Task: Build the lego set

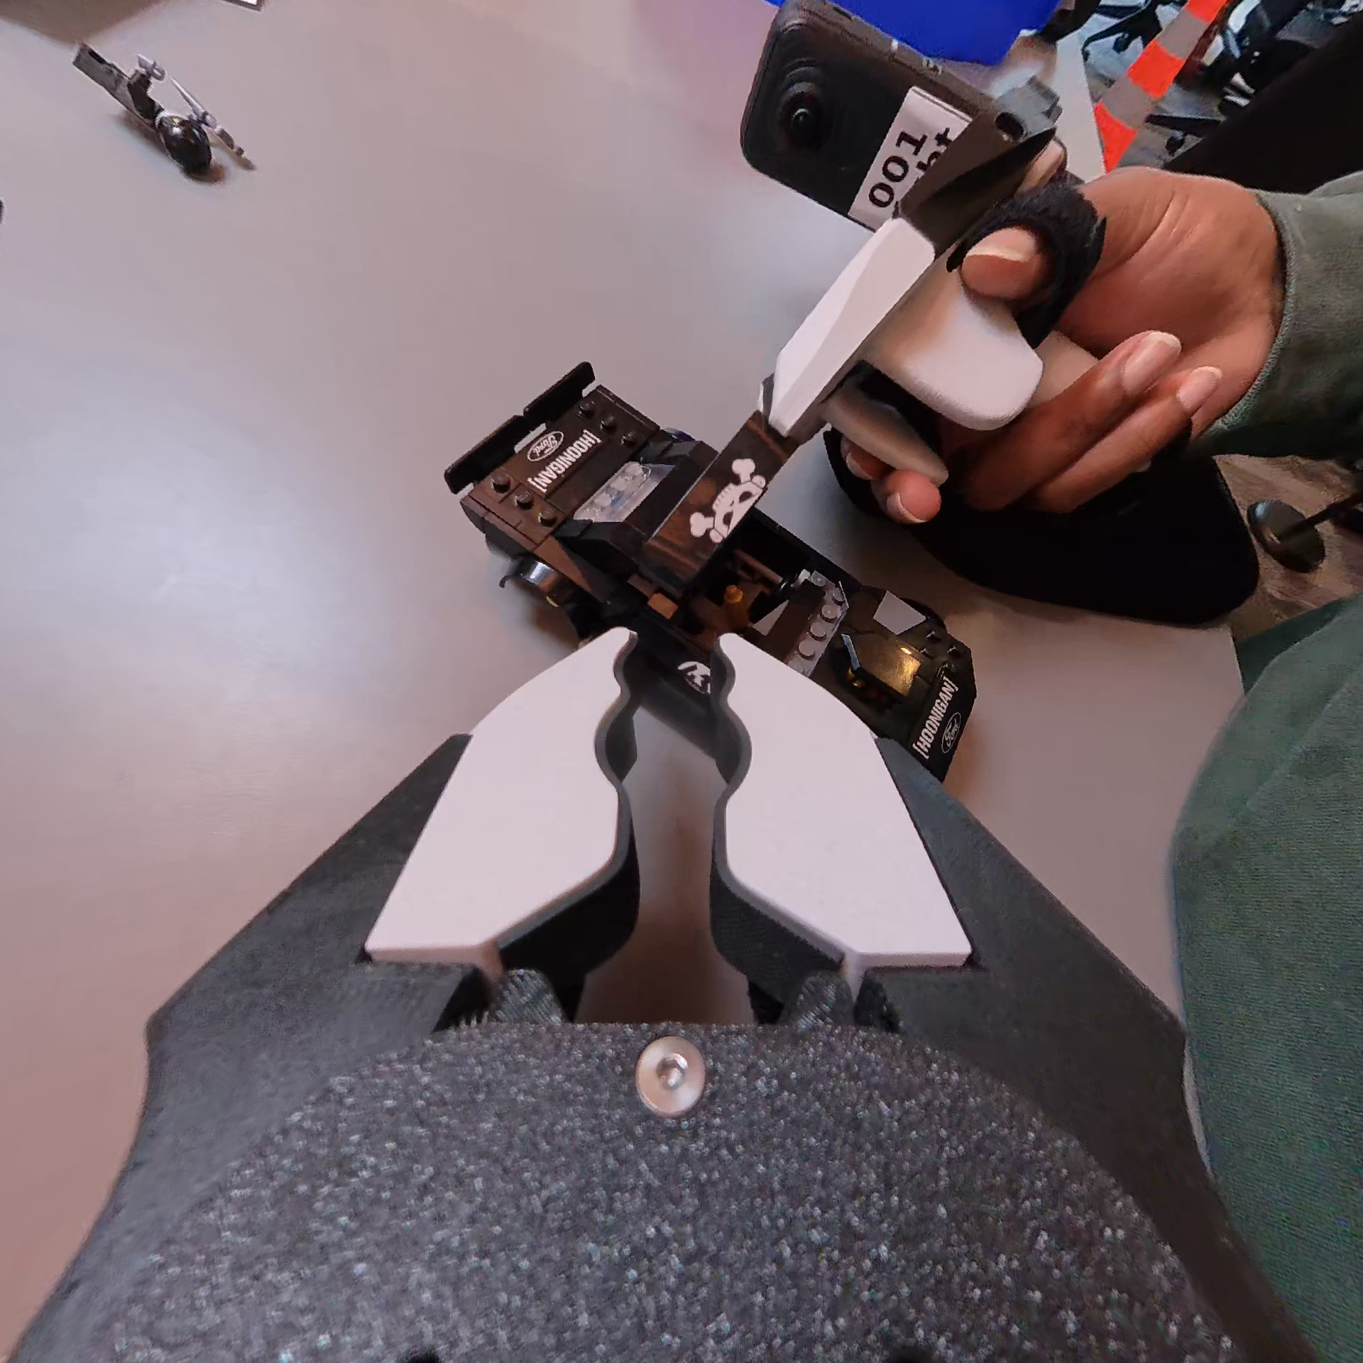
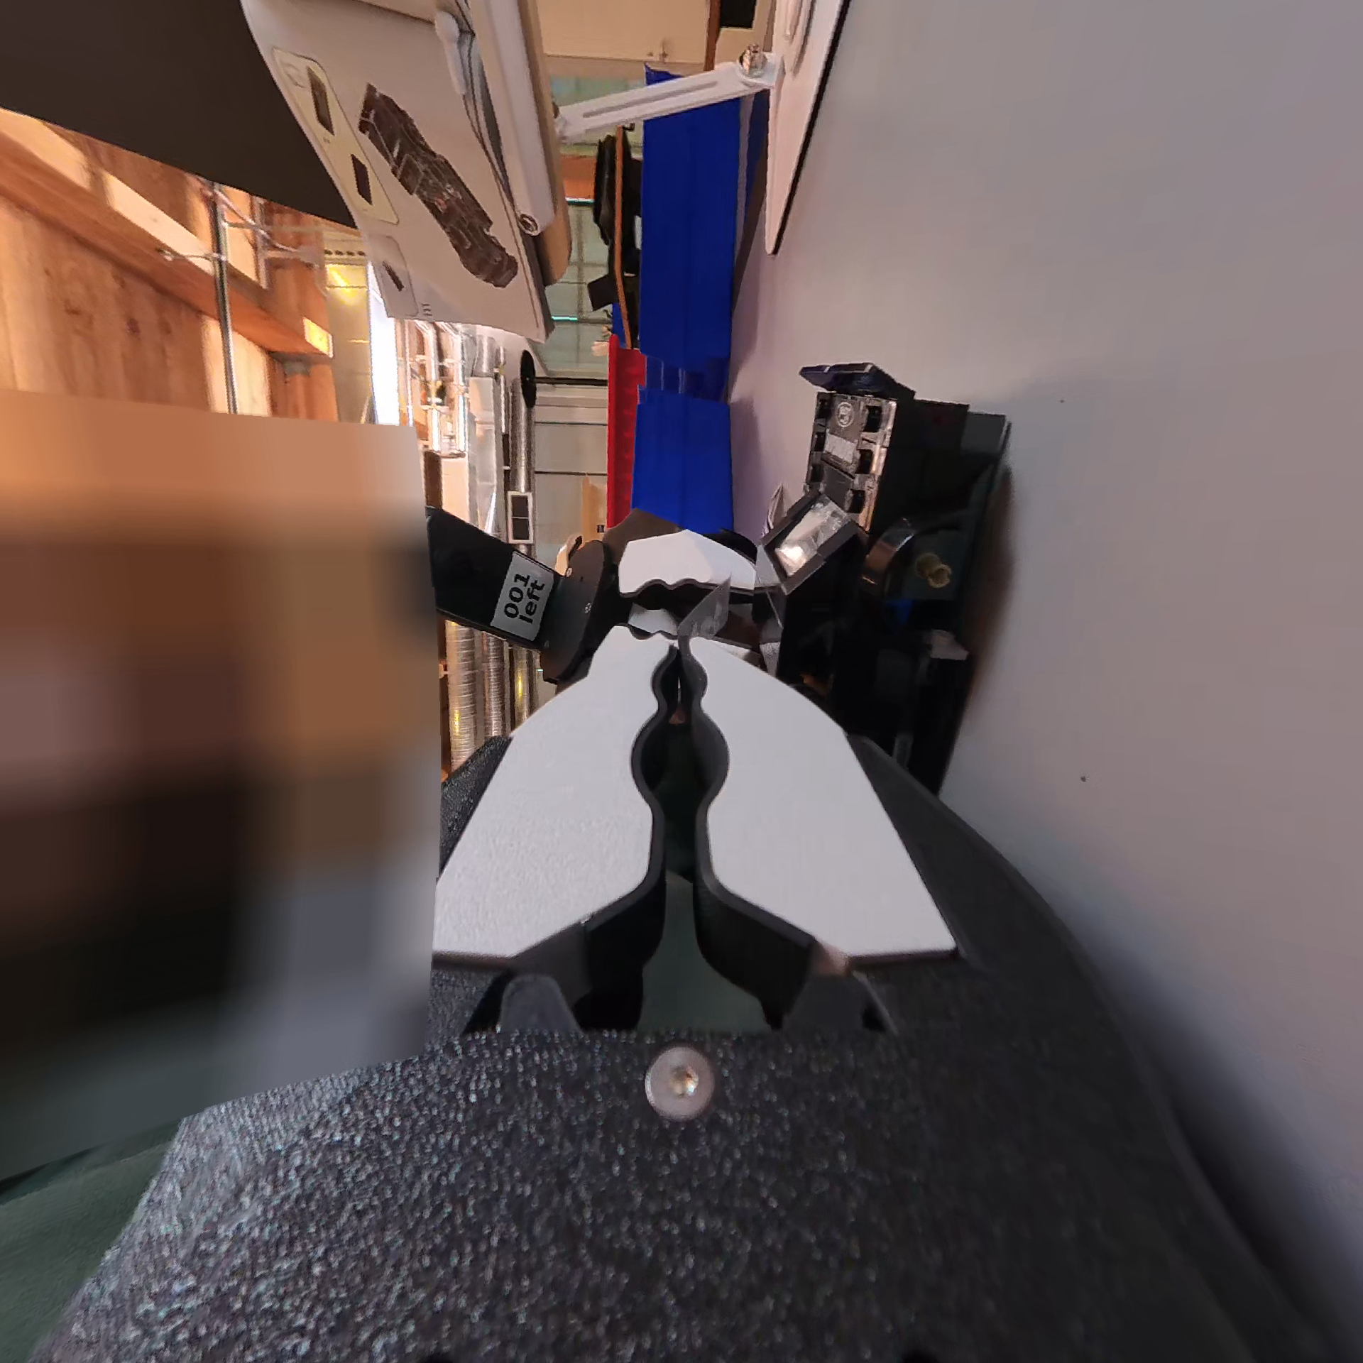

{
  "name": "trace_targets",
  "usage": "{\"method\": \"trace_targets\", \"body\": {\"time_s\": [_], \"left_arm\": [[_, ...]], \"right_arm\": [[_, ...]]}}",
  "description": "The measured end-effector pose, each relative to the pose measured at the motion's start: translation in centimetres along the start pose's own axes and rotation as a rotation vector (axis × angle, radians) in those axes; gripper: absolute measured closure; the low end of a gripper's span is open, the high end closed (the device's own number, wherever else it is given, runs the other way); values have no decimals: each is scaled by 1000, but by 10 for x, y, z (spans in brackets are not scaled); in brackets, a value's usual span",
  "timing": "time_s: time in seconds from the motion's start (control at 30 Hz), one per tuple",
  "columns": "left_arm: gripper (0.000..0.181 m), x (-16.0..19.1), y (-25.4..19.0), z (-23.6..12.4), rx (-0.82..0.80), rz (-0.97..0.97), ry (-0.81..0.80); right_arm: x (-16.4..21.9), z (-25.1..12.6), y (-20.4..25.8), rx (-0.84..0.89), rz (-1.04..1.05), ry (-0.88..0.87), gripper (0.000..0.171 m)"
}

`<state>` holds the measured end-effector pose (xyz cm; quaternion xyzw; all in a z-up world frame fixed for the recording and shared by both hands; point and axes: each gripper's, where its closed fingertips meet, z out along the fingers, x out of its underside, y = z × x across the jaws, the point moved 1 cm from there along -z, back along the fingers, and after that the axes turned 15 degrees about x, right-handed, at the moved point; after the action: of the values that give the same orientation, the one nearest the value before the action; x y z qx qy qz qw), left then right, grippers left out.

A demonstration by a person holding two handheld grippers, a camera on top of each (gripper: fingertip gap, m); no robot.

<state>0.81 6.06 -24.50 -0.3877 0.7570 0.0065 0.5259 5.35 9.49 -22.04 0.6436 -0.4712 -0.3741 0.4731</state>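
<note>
A black Lego car [image 1: 590, 487] with printed stickers lies on the grey table [image 1: 295, 442], its cabin open on top. My left gripper [image 1: 678, 653] is shut on the car's near side panel and holds it. My right gripper [image 1: 774, 417], held in a hand [image 1: 1150, 332], is shut on a black flat roof plate [image 1: 726, 505] with a white skull print, tilted over the open cabin. In the right wrist view the right gripper [image 2: 680, 653] pinches the plate's thin edge [image 2: 704, 608]. The left gripper [image 2: 664, 594] and the car [image 2: 892, 560] lie just beyond.
A small grey and black sub-assembly [image 1: 166, 111] lies at the table's far left. A black soft object [image 1: 1069, 560] sits by the right edge. A blue bin [image 1: 951, 26] stands behind. An instruction booklet [image 2: 435, 170] shows in the right wrist view. A green sleeve [image 1: 1291, 811] is at right. About 6 cm separates my left fingertips from my right.
</note>
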Motion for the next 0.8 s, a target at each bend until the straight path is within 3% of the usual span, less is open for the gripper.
{"method": "trace_targets", "body": {"time_s": [0.8], "left_arm": [[164,3,1,1,8,-8,5]], "right_arm": [[-1,0,-5,12,19,11,171]]}}
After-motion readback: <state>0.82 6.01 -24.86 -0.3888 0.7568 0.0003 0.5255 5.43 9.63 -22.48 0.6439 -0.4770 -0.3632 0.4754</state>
